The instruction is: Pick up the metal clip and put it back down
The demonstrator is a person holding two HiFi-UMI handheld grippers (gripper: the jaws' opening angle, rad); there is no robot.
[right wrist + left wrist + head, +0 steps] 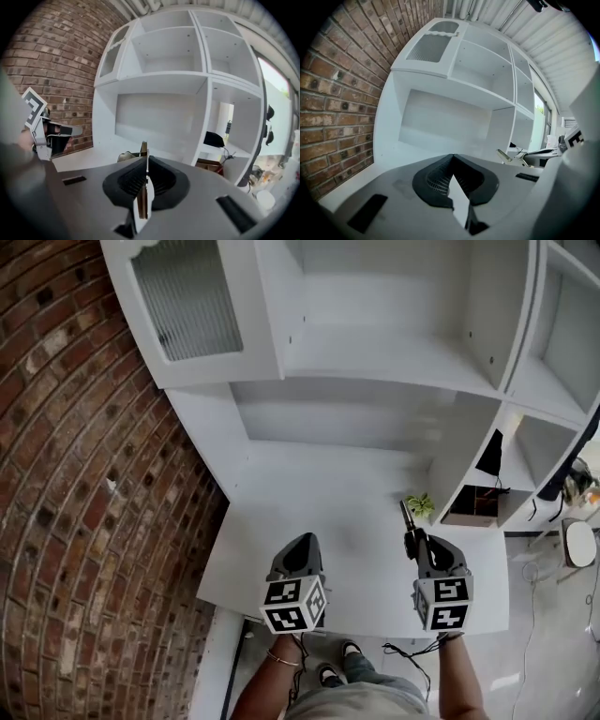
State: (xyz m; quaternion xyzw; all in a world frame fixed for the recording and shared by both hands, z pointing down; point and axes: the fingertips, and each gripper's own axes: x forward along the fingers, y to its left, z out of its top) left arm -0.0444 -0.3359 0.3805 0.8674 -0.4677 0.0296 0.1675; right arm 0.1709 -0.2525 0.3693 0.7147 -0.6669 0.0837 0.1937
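The metal clip (406, 517) is held off the white desk top (281, 559), pinched in my right gripper (411, 540), and sticks out forward past the jaw tips. In the right gripper view the clip (144, 152) shows as a thin upright strip between the closed jaws of the right gripper (145, 164). My left gripper (302, 545) hovers over the desk to the left, shut with nothing in it; its jaws meet in the left gripper view (452, 159). From there the clip (506, 157) shows at the right.
A white shelf unit (375, 362) with open compartments rises behind the desk. A small green plant (420, 505) stands just beyond the clip. A brown box (473, 505) and a black object (489, 456) sit in the right compartments. A brick wall (75, 474) runs along the left.
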